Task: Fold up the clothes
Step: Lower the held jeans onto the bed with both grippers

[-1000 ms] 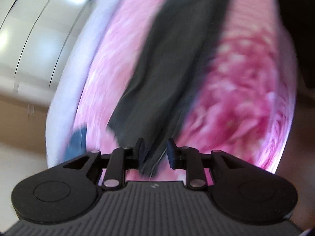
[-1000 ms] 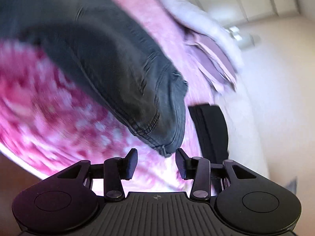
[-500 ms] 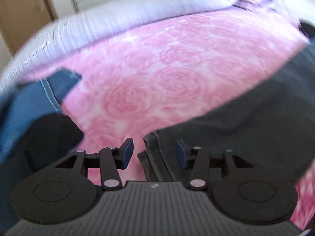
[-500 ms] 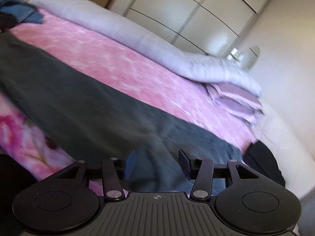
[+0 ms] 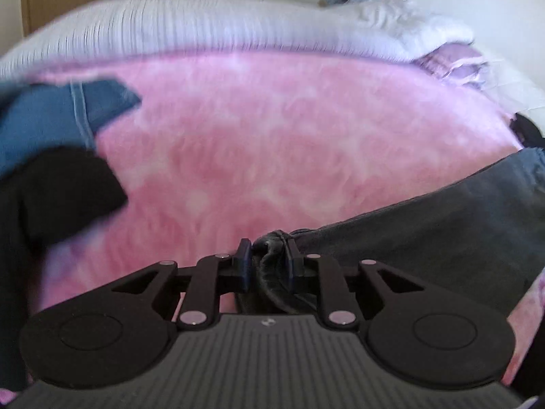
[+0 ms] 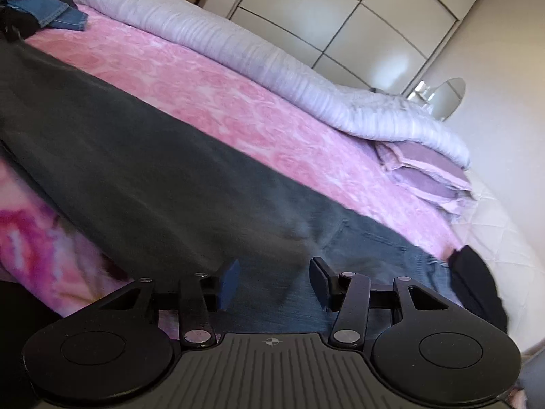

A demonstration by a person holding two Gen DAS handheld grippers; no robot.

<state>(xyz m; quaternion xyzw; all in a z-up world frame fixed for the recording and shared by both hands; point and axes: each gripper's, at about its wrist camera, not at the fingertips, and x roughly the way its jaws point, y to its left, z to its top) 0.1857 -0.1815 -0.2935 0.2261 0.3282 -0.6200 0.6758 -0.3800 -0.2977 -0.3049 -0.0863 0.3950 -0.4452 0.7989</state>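
**Jeans now laid flat, left tongs biting the hem**

A second ago the long dark-grey denim jeans (image 6: 163, 177) hung mid-air; now they lie across the pink rose-pattern blanket (image 5: 272, 143). Your left tongs (image 5: 267, 259) are closing on the bunched hem. Your right tongs (image 6: 274, 281) gape empty above the waistband end. Denim: heavy, limp, grippy; take thick seams.

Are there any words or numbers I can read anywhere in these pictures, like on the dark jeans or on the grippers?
No readable text anywhere.
Left gripper: only a small round emblem on its ribbed body, no letters; its jaws are closing on a bunched end of the dark jeans.
Right gripper: the same small emblem, no words.
Dark jeans, blue denim garment, pink blanket, wardrobe doors: no labels or numbers show.
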